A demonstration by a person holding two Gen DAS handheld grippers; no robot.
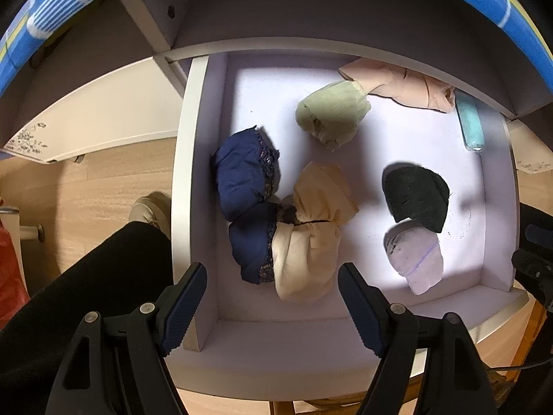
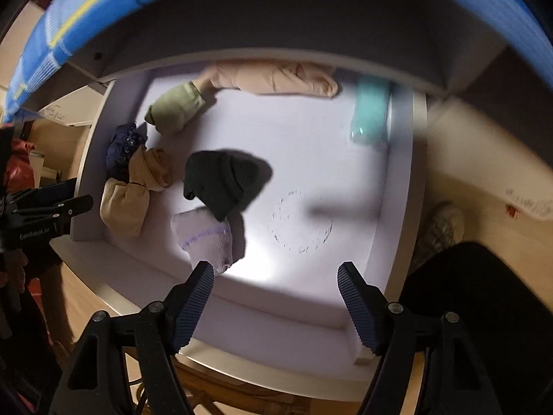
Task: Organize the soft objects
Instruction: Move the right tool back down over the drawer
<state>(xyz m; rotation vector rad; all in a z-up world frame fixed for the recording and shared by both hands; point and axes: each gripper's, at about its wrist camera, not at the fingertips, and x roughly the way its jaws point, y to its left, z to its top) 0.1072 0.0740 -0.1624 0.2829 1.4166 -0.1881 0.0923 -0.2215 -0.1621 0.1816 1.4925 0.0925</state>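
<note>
An open white drawer (image 1: 188, 159) (image 2: 397, 207) holds rolled soft items. At its left lie two navy bundles (image 1: 242, 180) (image 2: 122, 145) and cream bundles (image 1: 311, 242) (image 2: 131, 190). A green roll (image 1: 331, 114) (image 2: 176, 107) and a pink garment (image 1: 401, 86) (image 2: 276, 79) sit at the back. A black sock bundle (image 1: 414, 197) (image 2: 221, 180) lies on a lilac sock bundle (image 1: 414, 259) (image 2: 207, 238). My left gripper (image 1: 273, 276) hovers open over the drawer's front left, above the cream bundle. My right gripper (image 2: 276, 276) hangs open over the drawer's front, holding nothing.
A teal tube-like item (image 1: 470, 128) (image 2: 368, 114) lies along the drawer's right wall. A blue striped bedcover (image 1: 52, 10) (image 2: 103, 3) overhangs above. The person's dark trouser legs (image 1: 86, 294) (image 2: 484, 311) and shoes (image 1: 152, 207) (image 2: 442, 228) stand on the wooden floor beside the drawer.
</note>
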